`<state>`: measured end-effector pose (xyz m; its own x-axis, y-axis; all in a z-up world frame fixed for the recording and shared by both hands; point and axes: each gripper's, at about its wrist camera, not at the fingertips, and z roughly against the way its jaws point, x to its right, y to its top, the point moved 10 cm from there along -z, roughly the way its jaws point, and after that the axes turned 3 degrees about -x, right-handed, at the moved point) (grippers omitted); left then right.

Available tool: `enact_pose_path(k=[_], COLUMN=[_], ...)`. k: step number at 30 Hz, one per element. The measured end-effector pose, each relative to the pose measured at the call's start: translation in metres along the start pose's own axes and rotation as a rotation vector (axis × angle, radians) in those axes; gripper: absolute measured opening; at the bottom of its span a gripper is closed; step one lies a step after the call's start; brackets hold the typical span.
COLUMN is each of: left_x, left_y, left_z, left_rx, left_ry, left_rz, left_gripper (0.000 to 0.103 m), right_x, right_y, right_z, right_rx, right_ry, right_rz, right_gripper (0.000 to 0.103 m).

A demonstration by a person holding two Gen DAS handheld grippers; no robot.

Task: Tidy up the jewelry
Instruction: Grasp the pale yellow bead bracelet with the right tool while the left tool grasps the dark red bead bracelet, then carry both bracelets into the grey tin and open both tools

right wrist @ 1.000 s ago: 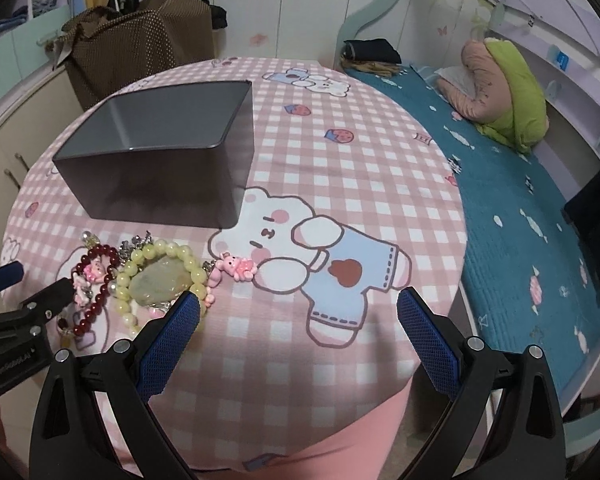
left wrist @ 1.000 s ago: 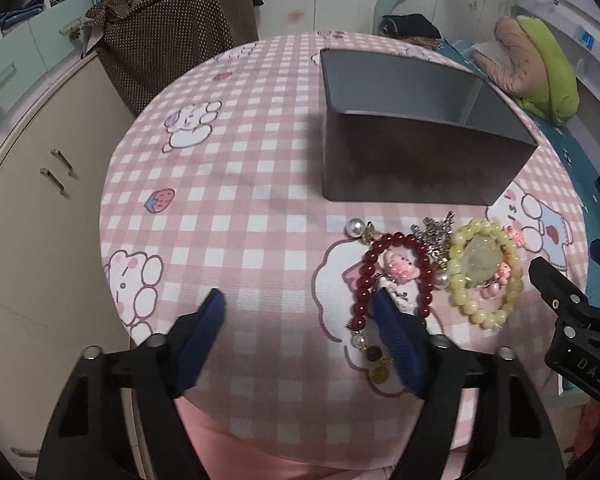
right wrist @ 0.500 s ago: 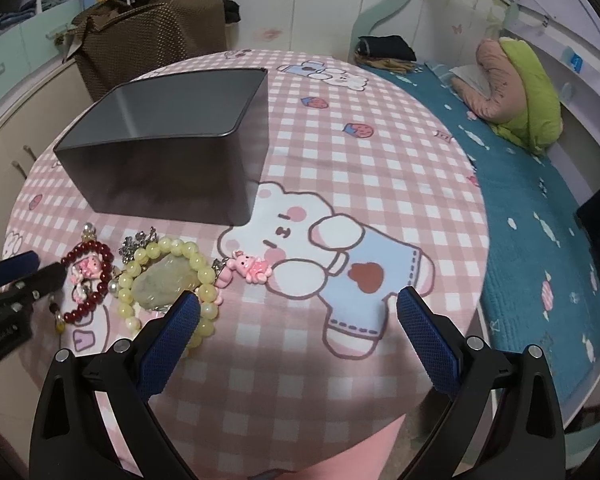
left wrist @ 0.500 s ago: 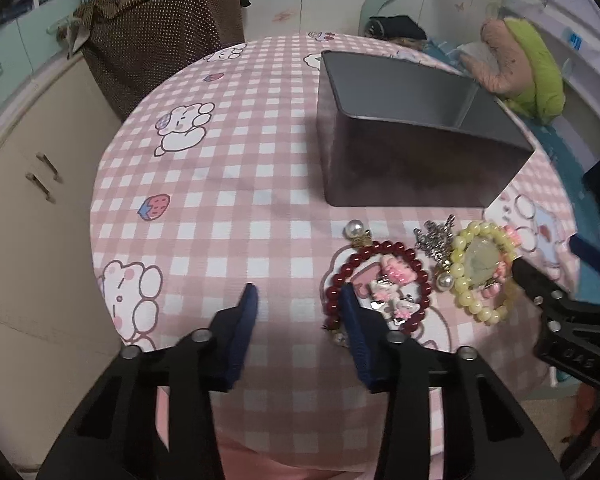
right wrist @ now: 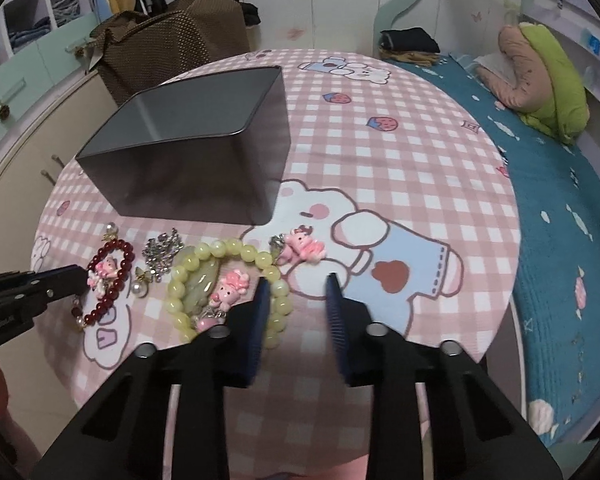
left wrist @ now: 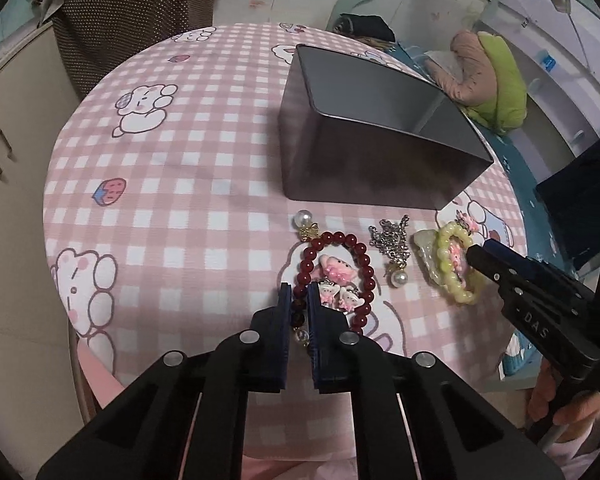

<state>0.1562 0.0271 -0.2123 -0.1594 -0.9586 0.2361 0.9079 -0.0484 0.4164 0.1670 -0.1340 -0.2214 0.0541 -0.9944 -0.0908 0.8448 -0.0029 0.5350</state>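
Observation:
A dark red bead bracelet (left wrist: 364,264) with pink charms lies on the pink checked tablecloth, and my left gripper (left wrist: 298,292) is shut on its near left beads. To its right lies a yellow-green bead bracelet (right wrist: 224,246) with a jade pendant. My right gripper (right wrist: 298,284) stands over that bracelet's right side with its jaws closing. A few of the beads lie between the pads; the right pad is still clear of them. A grey open metal box (left wrist: 360,168) stands behind the jewelry.
A silver chain with a pearl (left wrist: 390,240) lies between the two bracelets, and a pearl with a gold bow (left wrist: 302,219) by the red one. A loose pink charm (right wrist: 304,242) lies near the box corner. The round table's edge (right wrist: 500,320) drops to a bed at the right.
The left jaws went from wide open to shut on the red bracelet. The right jaws narrowed from wide open around the yellow-green bracelet's side. Both grippers tipped down toward the jewelry.

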Motion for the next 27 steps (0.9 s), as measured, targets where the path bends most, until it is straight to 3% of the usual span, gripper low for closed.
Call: enact_pose_path(k=[2, 5, 9, 27], left_x=[0.000, -0.001, 0.000, 0.042], left_y=[0.000, 0.001, 0.007, 0.046], left_z=[0.000, 0.000, 0.007, 0.069], left_rx=[0.001, -0.003, 0.017, 0.168], left_ry=[-0.010, -0.027, -0.038, -0.097], left_rz=[0.002, 0.019, 0.019, -0.065], left_gripper=[0.006, 0.006, 0.006, 0.006], right_x=[0.002, 0.000, -0.005, -0.018], right_y=[0.000, -0.001, 0.001, 0.038], right_z=[0.000, 0.001, 0.007, 0.062], right_rx=[0.002, 0.000, 0.007, 0.144], right_ry=[0.009, 0.041, 0.076, 0.078], right_rz=[-0.010, -0.017, -0.030, 0.009], right_gripper=[0.012, 0.010, 0.010, 0.010])
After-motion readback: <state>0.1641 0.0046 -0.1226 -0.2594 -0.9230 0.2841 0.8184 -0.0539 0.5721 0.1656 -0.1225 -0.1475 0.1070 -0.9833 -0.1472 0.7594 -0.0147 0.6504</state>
